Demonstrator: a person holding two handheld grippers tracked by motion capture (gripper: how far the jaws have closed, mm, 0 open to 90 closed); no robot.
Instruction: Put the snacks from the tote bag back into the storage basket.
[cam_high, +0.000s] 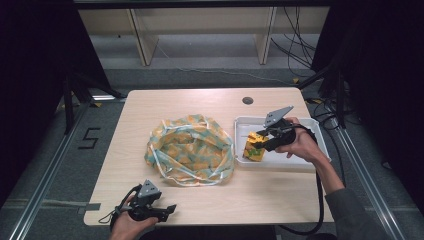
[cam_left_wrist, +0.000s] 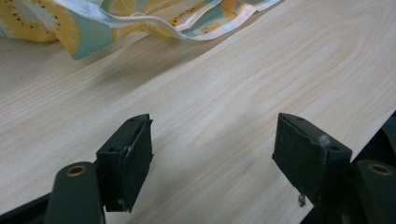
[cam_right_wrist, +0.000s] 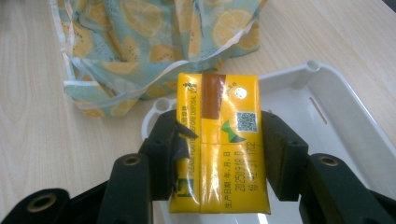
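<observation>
My right gripper (cam_high: 261, 140) is shut on a yellow drink carton (cam_high: 253, 147) and holds it low over the left end of the white tray (cam_high: 300, 162). In the right gripper view both black jaws press the sides of the yellow carton (cam_right_wrist: 219, 140), printed side up, above the tray (cam_right_wrist: 345, 116). A crumpled lemon-print cloth bag (cam_high: 192, 148) lies in the middle of the table, just left of the tray. My left gripper (cam_high: 169, 211) rests near the table's front edge, open, with bare wood between its jaws (cam_left_wrist: 212, 154). The bag's edge (cam_left_wrist: 140, 18) lies ahead of it.
A light wooden table (cam_high: 210, 102) has a round cable hole (cam_high: 247, 100) at the back. Metal rails and cables run along the floor on both sides, and shelving legs stand behind. The table's near-right edge (cam_left_wrist: 373, 126) drops off close to the left gripper.
</observation>
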